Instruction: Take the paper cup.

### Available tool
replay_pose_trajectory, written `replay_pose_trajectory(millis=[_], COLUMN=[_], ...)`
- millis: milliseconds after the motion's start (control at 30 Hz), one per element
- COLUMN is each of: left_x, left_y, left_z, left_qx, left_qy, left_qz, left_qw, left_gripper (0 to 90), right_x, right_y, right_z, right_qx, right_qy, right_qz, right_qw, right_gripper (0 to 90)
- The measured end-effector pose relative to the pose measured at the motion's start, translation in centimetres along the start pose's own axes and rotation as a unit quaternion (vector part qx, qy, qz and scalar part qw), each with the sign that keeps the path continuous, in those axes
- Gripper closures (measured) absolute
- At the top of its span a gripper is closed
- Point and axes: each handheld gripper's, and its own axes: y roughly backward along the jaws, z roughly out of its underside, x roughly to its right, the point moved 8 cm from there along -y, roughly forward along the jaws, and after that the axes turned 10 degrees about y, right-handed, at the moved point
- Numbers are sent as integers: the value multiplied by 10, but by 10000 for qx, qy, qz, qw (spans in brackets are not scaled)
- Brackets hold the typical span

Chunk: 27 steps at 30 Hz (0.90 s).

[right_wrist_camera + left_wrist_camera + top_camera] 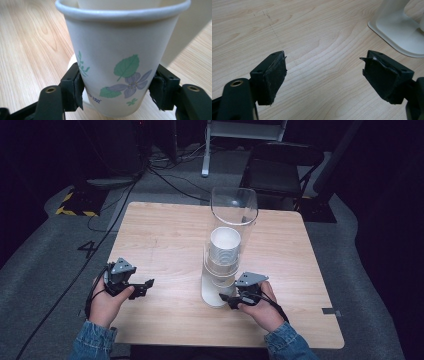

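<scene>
Nearest, at the front edge of the wooden counter (pixel 165 235), two tools are held, one in each hand. The left tool (pixel 324 75) is held wide apart over bare wood, with nothing between its pads. The right tool (pixel 117 92) is clamped on the bottom paper cup (pixel 122 67), which stands upright, mouth up. A green leaf and purple flower are printed on it; small blue writing near its base cannot be read. Beyond, a stack of cups (pixel 224 251) is seen upright in a tall clear tube dispenser (pixel 234 205) on a white base (pixel 402 32); their number cannot be counted.
</scene>
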Motion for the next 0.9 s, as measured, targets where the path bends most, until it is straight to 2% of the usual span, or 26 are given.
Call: replay_pose_trajectory(millis=[200,267,400,533,733,800,833,900], left_x=[1,2,4,7,9,9,8,8], left_y=[-4,-5,-8,-14,-20,-21,-21,-21], left_z=[-2,-4,-6,-9,-11,-11,-11,-11], left_qx=[-28,-19,-25,-52,-87,-100,-104,-97], left_qy=[-25,-44,-45,-99,-140,-141,-134,-127], left_qz=[58,60,104,145,182,180,167,158], left_qw=[10000,10000,9999,9998,9997,9997,9997,9997], left_gripper=[187,187,186,186,185,185,185,185], right_x=[5,6,13,22,36,42,48,51], right_y=[9,14,23,34,51,57,61,64], right_z=[11,12,16,23,23,22,20,18], right_qx=[-282,-254,-293,-297,-53,80,286,385], right_qy=[175,80,100,-46,-287,-435,-621,-677], right_qz=[92,41,179,321,569,630,623,657], right_qw=[9994,9996,9994,9990,9980,9970,9957,9948], right_gripper=[361,361,361,360,358,354,351,350])
